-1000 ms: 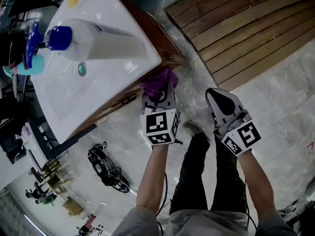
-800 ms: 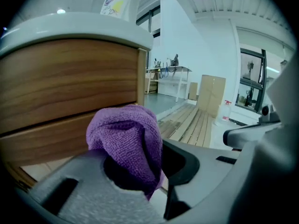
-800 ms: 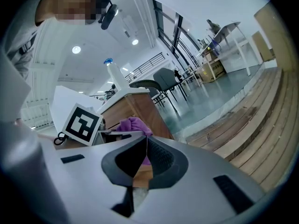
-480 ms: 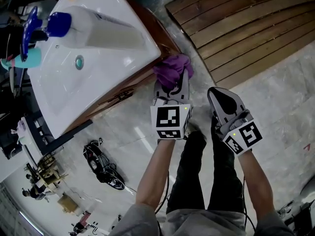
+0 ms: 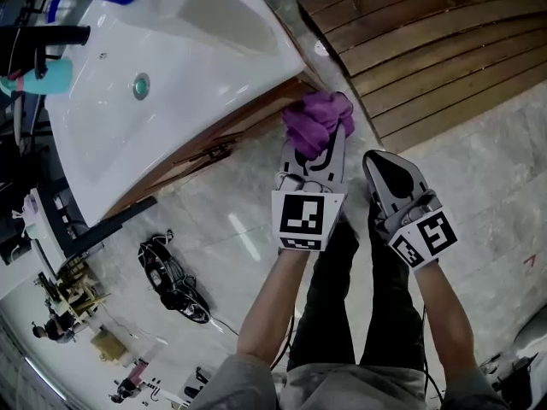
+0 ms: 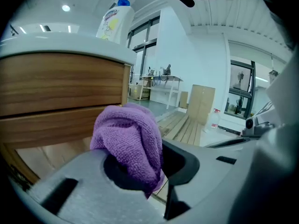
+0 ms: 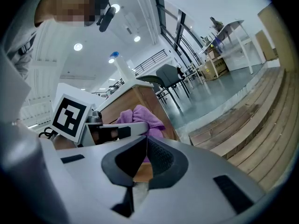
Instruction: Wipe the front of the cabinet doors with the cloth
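A bunched purple cloth sits in my left gripper, which is shut on it. The cloth is at the right end of the wooden cabinet front under the white sink. In the left gripper view the cloth bulges from the jaws just before the wood doors; touch cannot be told. My right gripper hangs to the right, shut and empty, away from the cabinet. In the right gripper view its pads meet, with the cloth and cabinet beyond.
A wooden slatted platform lies on the floor right of the cabinet. A soap bottle stands on the sink top. The person's legs stand on the tiled floor below the grippers. A black object lies on the floor at left.
My left gripper has carried the cloth rightward and farther along the cabinet front to its right end. The right gripper has barely moved.
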A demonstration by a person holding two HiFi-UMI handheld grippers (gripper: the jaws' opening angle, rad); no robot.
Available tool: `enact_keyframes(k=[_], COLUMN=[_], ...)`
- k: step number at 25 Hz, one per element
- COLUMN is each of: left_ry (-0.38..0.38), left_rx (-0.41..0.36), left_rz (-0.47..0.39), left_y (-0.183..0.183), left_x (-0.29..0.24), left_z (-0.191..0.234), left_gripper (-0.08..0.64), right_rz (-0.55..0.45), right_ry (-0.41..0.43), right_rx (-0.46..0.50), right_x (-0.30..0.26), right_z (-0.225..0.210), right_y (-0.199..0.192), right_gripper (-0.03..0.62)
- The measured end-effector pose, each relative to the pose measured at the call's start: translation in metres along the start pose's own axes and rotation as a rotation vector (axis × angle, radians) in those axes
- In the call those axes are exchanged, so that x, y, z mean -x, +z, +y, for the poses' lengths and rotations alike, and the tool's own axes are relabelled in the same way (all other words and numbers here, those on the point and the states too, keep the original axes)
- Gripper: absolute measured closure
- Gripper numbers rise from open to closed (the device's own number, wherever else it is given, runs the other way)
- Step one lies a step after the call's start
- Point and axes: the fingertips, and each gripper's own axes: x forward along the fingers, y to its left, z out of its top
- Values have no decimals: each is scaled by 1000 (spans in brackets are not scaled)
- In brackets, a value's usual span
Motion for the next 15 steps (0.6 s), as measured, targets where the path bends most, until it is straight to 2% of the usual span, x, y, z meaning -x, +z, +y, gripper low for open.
enact_keyframes(k=[7, 15], left_ry=[40, 140], left_rx=[28, 81], left_rz=[12, 34], left_y=[-29, -72], left_x=[29, 76], left_z=[18, 68], left_gripper=[483, 483], right_rz=[17, 38], right_ry=[30, 70], right_rx=[5, -9], right_x=[-10, -34], right_z=[25, 65], right_y=[-21, -52], right_gripper=[581, 581])
